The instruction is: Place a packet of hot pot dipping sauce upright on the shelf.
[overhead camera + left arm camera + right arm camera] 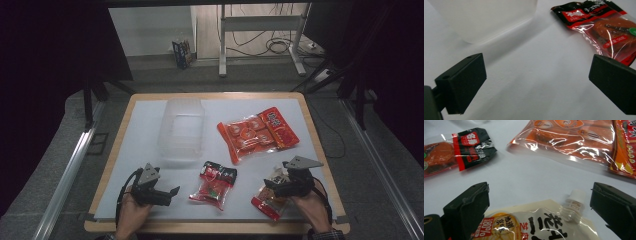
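Observation:
My left gripper (169, 193) rests at the near left of the white table, open; bare mat lies between its jaws (537, 65). A red and black snack packet (214, 184) lies just to its right, seen at the upper right of the left gripper view (604, 27). My right gripper (274, 186) is open over a cream spouted pouch (270, 196). In the right gripper view, the pouch (536, 225) and its white cap (575, 195) lie between the spread jaws (539, 195), untouched.
A clear plastic tub (182, 129) stands empty at the table's middle left (484, 17). A large orange-red bag of snacks (257, 132) lies at the back right (579, 142). The table's wooden rim (215, 227) runs just behind both hands.

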`<state>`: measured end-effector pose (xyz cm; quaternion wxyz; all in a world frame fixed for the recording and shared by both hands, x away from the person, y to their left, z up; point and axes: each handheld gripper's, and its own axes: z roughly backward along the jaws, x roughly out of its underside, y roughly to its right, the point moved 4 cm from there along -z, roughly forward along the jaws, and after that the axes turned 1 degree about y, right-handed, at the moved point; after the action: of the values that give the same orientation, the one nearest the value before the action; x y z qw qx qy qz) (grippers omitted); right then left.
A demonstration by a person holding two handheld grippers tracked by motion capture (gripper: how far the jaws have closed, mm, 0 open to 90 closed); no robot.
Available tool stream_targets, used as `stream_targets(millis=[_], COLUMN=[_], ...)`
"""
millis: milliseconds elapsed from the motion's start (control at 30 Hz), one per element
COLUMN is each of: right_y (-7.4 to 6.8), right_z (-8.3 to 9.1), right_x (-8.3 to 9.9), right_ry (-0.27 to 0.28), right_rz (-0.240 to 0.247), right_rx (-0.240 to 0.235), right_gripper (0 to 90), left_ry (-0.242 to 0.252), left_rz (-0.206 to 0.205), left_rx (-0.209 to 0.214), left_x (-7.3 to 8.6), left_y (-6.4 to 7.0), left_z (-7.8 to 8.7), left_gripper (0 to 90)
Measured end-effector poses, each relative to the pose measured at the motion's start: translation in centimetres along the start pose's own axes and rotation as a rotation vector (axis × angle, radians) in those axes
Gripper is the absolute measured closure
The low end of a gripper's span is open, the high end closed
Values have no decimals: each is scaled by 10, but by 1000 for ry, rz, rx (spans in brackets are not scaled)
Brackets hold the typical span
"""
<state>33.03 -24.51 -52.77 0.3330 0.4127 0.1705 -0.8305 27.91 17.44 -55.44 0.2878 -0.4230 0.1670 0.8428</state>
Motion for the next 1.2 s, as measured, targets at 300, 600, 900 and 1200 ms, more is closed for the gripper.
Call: stream_targets(millis=[300, 600, 900, 1200], right_y=[11, 32, 62, 80], right_z=[-1, -1, 1, -8], right_x=[-2, -3, -7, -9], right_ry=[-21, -21, -28, -63], right_rz=[25, -7, -44, -64], right_rx=[45, 87, 155, 187], right_gripper=[34, 39, 39, 12], left_ry=[0, -15, -32, -59], left_rz=[37, 34, 61, 36], left_rx=[-11, 5, 19, 12], left_x=[0, 1, 3, 4], left_y=[-6, -4, -6, -4], left_z=[2, -1, -4, -9], left_gripper=[25, 14, 9, 7])
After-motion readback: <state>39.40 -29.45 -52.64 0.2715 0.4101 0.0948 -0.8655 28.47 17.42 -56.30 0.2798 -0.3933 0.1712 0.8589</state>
